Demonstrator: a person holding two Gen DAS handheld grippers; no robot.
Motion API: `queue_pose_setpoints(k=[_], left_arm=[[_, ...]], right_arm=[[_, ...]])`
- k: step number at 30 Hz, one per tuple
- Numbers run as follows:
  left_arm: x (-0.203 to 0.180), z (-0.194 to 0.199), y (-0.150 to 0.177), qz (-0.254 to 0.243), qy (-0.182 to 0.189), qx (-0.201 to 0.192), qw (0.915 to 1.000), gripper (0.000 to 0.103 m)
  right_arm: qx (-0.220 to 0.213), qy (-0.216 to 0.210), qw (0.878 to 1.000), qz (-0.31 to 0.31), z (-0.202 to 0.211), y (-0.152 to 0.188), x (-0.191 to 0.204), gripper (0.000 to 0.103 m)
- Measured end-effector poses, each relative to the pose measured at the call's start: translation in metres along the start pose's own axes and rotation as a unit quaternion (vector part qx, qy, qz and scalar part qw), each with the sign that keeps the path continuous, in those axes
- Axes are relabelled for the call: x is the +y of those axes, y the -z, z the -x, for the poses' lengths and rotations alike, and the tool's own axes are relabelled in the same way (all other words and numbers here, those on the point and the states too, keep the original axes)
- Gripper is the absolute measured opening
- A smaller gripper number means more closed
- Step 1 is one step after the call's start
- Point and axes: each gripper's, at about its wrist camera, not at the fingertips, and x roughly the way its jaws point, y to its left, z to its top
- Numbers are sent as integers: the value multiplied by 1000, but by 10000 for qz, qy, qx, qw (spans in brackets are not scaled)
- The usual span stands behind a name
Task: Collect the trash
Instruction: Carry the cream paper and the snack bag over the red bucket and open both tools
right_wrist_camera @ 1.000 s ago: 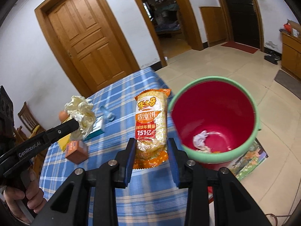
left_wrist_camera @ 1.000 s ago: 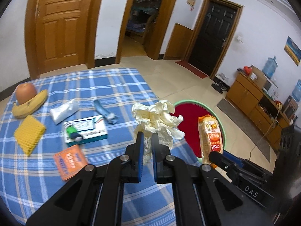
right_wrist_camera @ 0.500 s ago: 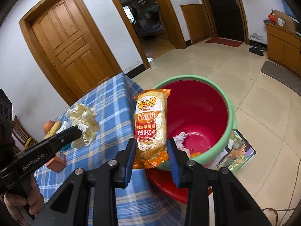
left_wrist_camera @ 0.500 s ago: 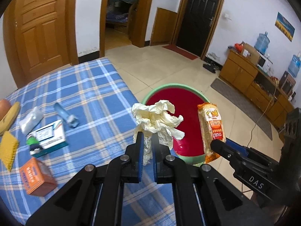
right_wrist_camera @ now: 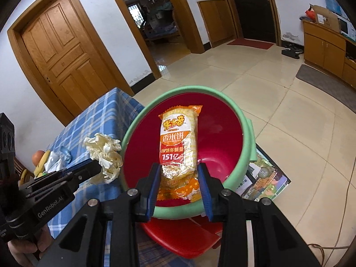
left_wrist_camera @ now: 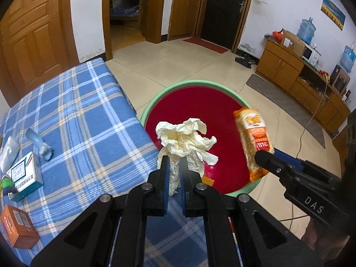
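Observation:
My left gripper (left_wrist_camera: 174, 162) is shut on a crumpled cream paper wad (left_wrist_camera: 185, 138) and holds it over the near left rim of the red bin with a green rim (left_wrist_camera: 155, 102). My right gripper (right_wrist_camera: 179, 171) is shut on an orange snack packet (right_wrist_camera: 179, 142) and holds it upright over the bin's opening (right_wrist_camera: 222, 142). The packet also shows in the left wrist view (left_wrist_camera: 252, 140), and the wad in the right wrist view (right_wrist_camera: 104, 153). Some scraps lie at the bin's bottom.
The blue plaid table (left_wrist_camera: 73, 115) holds a white-green box (left_wrist_camera: 23, 174), an orange box (left_wrist_camera: 17, 229), a bluish wrapper (left_wrist_camera: 40, 143) and a white sachet (left_wrist_camera: 9, 151). A red stool (right_wrist_camera: 184, 235) and a magazine (right_wrist_camera: 262, 178) lie under the bin. Wooden cabinets (left_wrist_camera: 296, 75) stand far right.
Both grippers have moved right, off the table and over the bin. The packet now hangs above the bin's opening and the wad is at its rim. Both grips are unchanged.

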Motion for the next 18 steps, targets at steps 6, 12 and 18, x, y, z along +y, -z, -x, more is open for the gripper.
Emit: queue_pose_setpoints(k=[6,12,18], left_arm=[[-4,-2,-1,-65,-79,-12,9999,12],[0,2,-3,19,-79,-58,10000,15],[5,10,0,116,-66,-92,9999,15]], right_arm=[[-66,25,10000,23,-3,-4,-3,39],[-110,-7,9999,32,-1,-5,-1,39],[-167,-28,9999,17,7,-4,2,39]])
